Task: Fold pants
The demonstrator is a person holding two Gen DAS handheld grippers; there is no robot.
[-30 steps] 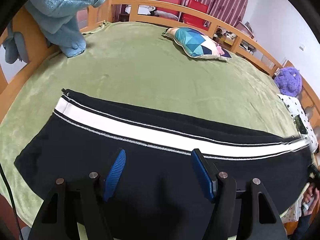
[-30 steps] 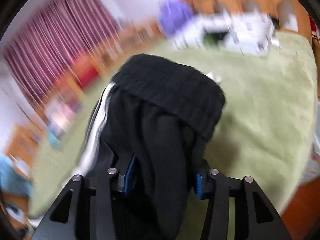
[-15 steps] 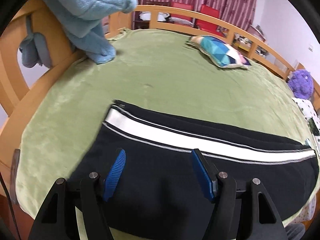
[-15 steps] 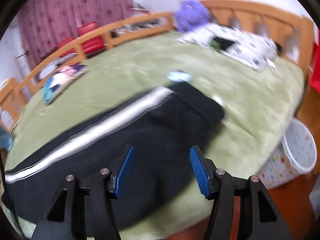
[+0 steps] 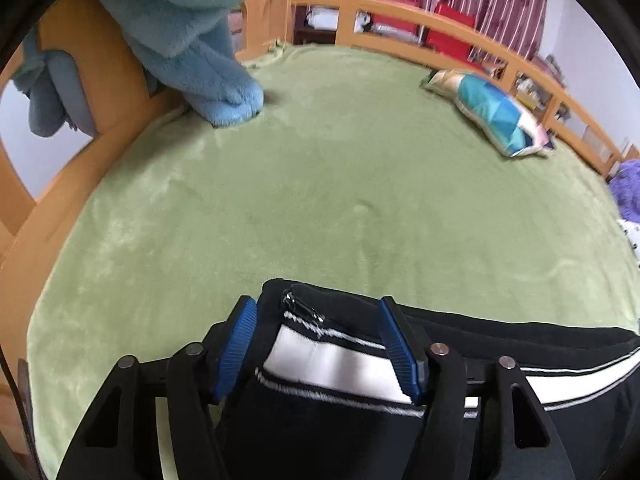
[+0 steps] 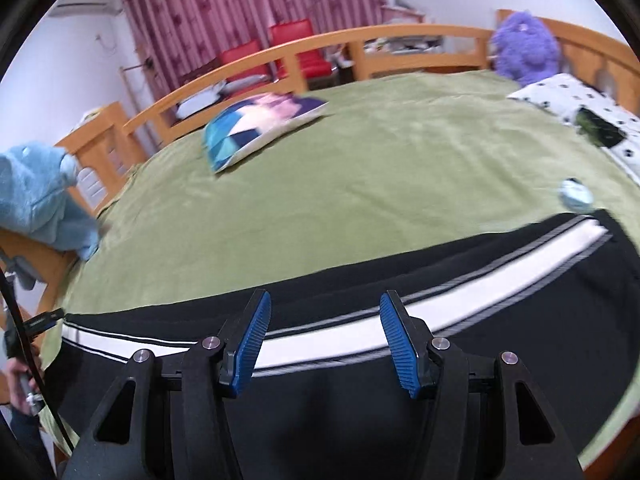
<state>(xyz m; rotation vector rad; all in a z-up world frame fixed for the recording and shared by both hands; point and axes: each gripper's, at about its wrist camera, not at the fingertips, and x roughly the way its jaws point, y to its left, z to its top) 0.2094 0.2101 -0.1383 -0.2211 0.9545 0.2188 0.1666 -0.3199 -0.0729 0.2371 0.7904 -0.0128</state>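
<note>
Black pants (image 6: 360,392) with a white side stripe lie stretched flat across the near part of the green bed. In the left wrist view the zippered leg end of the pants (image 5: 320,344) sits between the blue pads of my left gripper (image 5: 318,320), whose jaws are spread wide around it. My right gripper (image 6: 324,312) is open and empty, hovering over the middle of the pants at the white stripe. The left gripper shows faintly at the far left edge of the right wrist view.
The green blanket (image 5: 320,184) covers a bed with a wooden rail (image 6: 360,48). A blue plush toy (image 5: 200,40) sits at the left end. A colourful pillow (image 6: 260,124) lies far back. A purple plush (image 6: 524,48), a dotted white cloth (image 6: 580,108) and a small pale blue object (image 6: 576,196) are on the right.
My right gripper let go of the bunched waist end, which now lies flat, and moved left over the middle. My left gripper slid left to the leg end, now between its open jaws.
</note>
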